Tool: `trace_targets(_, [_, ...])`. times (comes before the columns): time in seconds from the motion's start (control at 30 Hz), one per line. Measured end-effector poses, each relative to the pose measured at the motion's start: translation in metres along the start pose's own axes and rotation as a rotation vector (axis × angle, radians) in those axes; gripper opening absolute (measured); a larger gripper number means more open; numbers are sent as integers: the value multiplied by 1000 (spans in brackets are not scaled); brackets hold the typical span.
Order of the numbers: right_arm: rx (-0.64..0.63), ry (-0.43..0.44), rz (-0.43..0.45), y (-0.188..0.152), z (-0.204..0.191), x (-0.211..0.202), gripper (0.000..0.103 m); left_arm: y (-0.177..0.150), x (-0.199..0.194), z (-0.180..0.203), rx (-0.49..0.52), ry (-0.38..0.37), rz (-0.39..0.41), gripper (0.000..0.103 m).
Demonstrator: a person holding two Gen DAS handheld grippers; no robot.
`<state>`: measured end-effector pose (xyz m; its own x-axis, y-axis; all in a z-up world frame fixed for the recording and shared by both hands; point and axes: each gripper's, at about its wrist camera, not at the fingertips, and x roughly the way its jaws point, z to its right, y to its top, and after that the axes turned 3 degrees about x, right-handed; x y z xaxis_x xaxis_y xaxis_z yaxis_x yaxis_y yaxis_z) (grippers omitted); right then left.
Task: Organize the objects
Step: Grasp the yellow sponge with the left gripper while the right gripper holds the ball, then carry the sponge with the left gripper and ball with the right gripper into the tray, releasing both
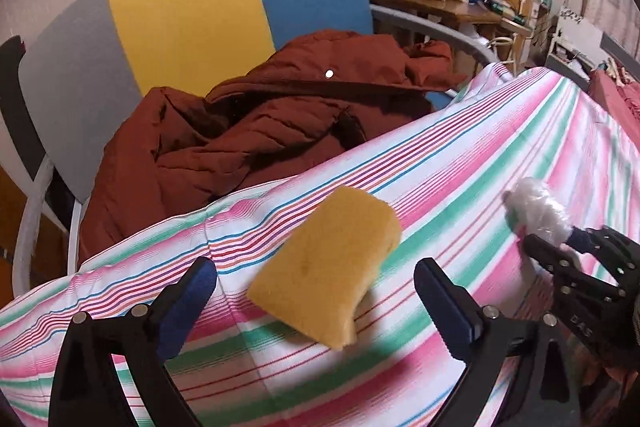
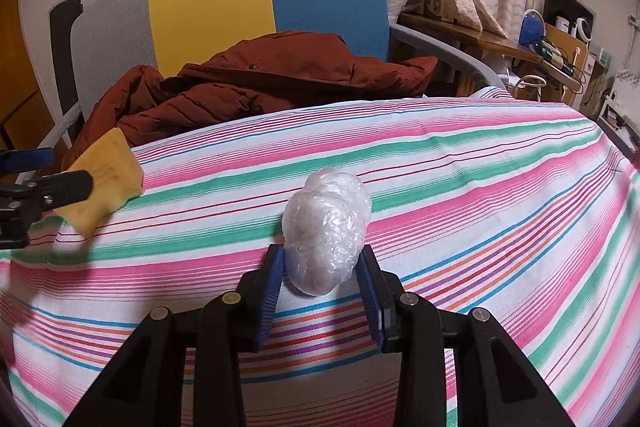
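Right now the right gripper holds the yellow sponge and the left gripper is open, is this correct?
Not quite. The right gripper holds the clear plastic-wrapped bundle, as the right wrist view shows. The yellow sponge lies on the striped cloth between the open left gripper fingers.

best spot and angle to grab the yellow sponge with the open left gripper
Grip the yellow sponge across its short width, on the two long flat sides. It lies flat on the striped cloth, long axis slanting away, between the wide-open left gripper pads. Coming down from above should work.

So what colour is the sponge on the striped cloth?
Yellow sponge, clearest in the left wrist view.
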<state>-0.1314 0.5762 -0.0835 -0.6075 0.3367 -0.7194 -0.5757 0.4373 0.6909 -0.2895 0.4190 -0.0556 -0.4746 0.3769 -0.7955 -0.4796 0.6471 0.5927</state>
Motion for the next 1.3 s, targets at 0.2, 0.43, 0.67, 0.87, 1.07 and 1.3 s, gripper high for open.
trace_targets(0.2, [-5,-10,4,-1,-1,0,37,-9,12,6,-16,8,-32,69])
trace_targets(0.43, [-2,-35,25,-1,-1,-3,31,-25,-14,-4,-171,26,47,59])
trace_targets(0.67, [-31,-56,115,-3,-8,-23,31,-41,-53,9,-222,21,98,59])
trace_targets(0.87, [-54,-75,161,-7,-16,-40,31,-68,-84,17,-273,5,125,59])
trace_targets(1.07, [-64,-75,175,-20,-21,-59,31,-107,-120,20,-365,-48,150,59])
trace_targets(1.3, [-113,-51,196,-46,-36,-89,31,-155,-170,27,-425,-99,216,59])
